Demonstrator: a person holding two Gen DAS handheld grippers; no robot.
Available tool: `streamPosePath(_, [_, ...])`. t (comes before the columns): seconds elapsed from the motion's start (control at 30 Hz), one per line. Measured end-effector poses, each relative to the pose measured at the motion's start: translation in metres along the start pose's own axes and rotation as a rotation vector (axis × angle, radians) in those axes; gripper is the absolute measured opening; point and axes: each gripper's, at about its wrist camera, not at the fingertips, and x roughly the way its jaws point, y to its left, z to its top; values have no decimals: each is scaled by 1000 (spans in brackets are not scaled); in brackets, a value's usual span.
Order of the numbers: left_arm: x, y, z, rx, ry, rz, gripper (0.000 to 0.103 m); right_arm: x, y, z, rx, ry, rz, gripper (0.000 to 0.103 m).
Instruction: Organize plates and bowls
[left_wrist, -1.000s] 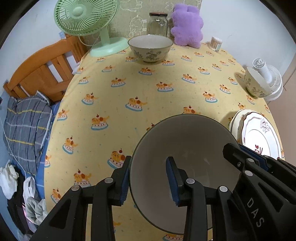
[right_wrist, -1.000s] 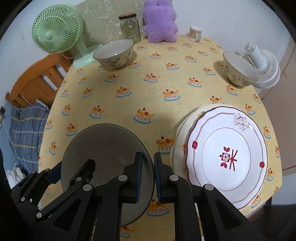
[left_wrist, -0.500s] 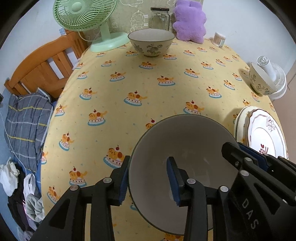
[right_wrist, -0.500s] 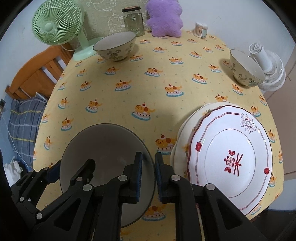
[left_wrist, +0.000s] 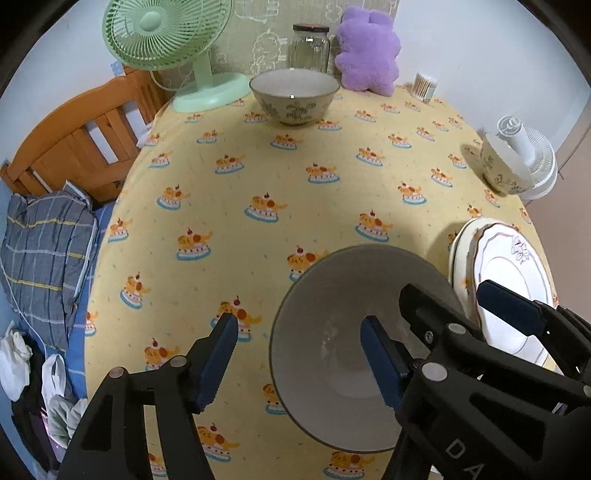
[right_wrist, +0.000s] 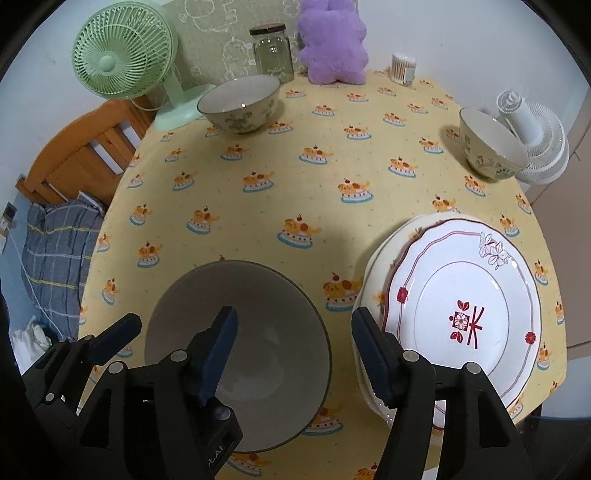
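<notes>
Left wrist view: grey bowl (left_wrist: 354, 373) sits upright, mouth up, on the yellow tablecloth (left_wrist: 295, 184) beside the stacked plates (right_wrist: 465, 314).
I see both my left gripper (left_wrist: 299, 360) and right gripper (right_wrist: 293, 350) opening, each straddling a rim of the bowl, pads clear, nothing held; round, so no long axis.
</notes>
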Motion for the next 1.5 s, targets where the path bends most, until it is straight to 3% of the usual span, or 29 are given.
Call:
streamPosePath(0.4, [-33, 9, 30, 19, -111, -44, 71, -40, 14, 23, 18, -116, -44, 72])
streamPosePath(0.7, [-46, 9, 69, -4, -181, -8, 73, -55, 19, 62, -12, -185, -47, 72])
streamPosePath(1.2, [-22, 3, 150, -134, -234, 107, 75, -25, 11, 163, -109, -213, 58, 72])
streamPosePath(1.5, [0, 5, 192, -169, -264, 150, 86, 6, 10, 216, -146, -227, 107, 73])
